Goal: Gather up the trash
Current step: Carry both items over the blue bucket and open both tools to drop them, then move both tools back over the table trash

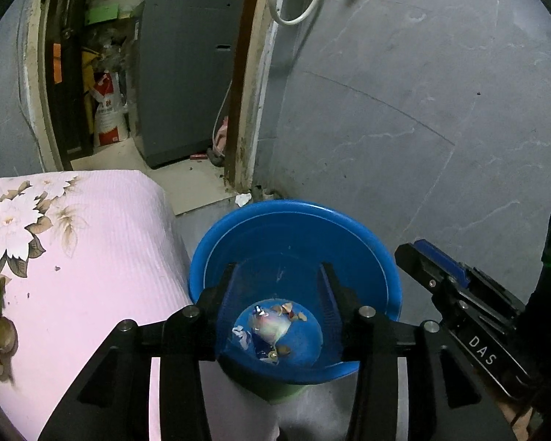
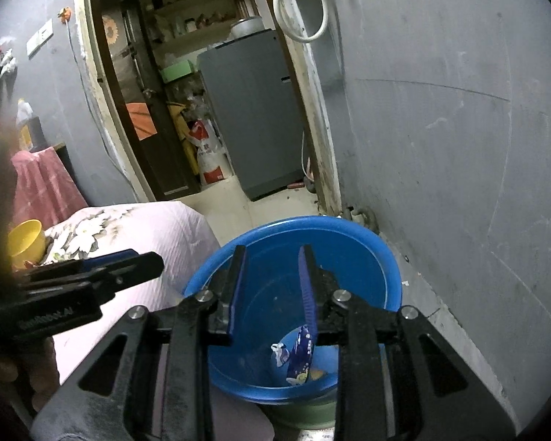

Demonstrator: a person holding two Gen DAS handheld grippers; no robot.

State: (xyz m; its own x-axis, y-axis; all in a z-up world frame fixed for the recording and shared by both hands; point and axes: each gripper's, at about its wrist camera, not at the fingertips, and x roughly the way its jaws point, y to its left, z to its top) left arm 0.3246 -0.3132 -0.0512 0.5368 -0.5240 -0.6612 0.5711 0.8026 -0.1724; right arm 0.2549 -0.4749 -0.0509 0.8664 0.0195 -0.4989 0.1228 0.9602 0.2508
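Blue basin (image 1: 367,257): wrappers (image 1: 270,329) at bottom, below left gripper (image 1: 279,272) and right gripper (image 2: 272,261); both parted, empty.

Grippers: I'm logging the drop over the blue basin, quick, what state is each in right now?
Left gripper: jaws open, nothing between them.
Right gripper: jaws open, nothing pinched; a blue wrapper shows below them.

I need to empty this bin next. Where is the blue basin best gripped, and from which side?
Grip the blue basin by its rolled rim, probably on the near edge, coming from above with one finger inside and one outside. The rim is thin and flared, and that edge lies close below both grippers. The bed crowds one side.
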